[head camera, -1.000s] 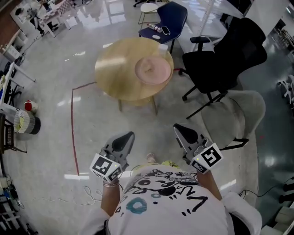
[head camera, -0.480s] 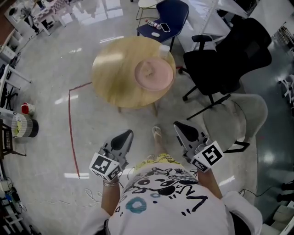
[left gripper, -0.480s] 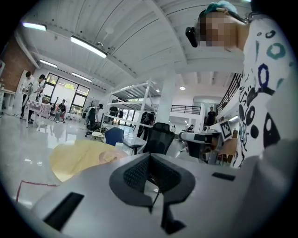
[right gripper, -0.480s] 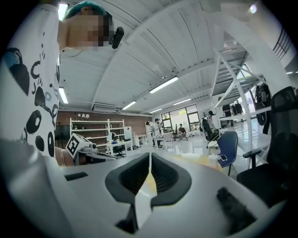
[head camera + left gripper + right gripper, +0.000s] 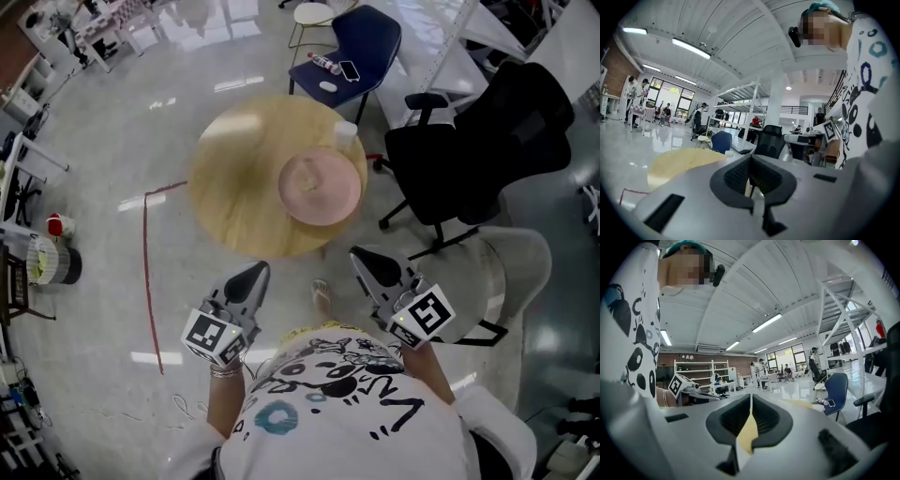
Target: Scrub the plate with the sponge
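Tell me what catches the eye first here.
A round wooden table stands mid-floor, with a pink plate on its right side. Nearer, the left gripper and right gripper are held side by side short of it, jaws together, holding nothing.

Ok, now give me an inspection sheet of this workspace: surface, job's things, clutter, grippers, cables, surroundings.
Surface: round wooden table, ahead of the person.
Job's things: pink plate on the table's right side; sponge not made out.
Clutter: small pale cup at the table's far edge, beside the plate.
Grippers: left gripper and right gripper both shut, holding nothing, short of the table.
Cables: thin cable loose on the floor, lower left.
Surroundings: blue chair, black office chair, red floor tape.
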